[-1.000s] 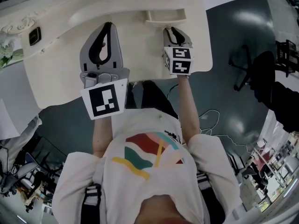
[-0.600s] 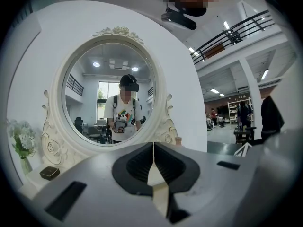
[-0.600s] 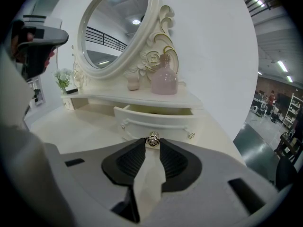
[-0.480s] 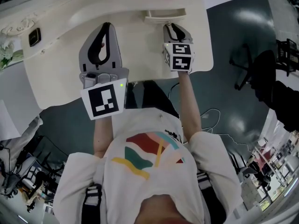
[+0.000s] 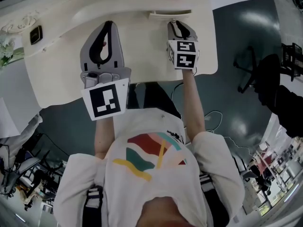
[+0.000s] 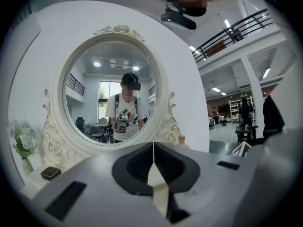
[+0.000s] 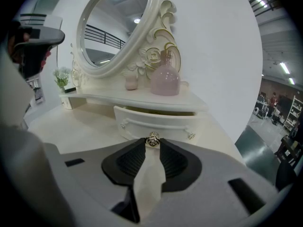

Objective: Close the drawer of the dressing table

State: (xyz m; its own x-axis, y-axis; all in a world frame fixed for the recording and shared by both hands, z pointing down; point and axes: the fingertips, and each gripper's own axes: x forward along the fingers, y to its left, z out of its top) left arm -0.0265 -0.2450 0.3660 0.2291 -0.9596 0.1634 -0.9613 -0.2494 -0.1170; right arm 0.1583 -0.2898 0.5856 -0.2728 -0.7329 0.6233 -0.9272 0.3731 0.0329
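The left gripper (image 5: 108, 26) hovers over the bare table top (image 5: 57, 74), jaws together on nothing, much as it was a second ago; it plays no part. The right gripper (image 5: 175, 25) has moved forward, away from the person; its jaws are pinched on the small metal knob (image 7: 152, 139), as the right gripper view shows. The drawer (image 7: 156, 125) has gone back with it, and less of its front now sticks out from under the shelf than a second ago. A thin dark gap still shows above the drawer front, so it looks nearly but not fully shut; a little more pushing seems needed. Beyond, a pink bottle (image 7: 164, 79) stands on the shelf beside the mirror (image 7: 113, 27).
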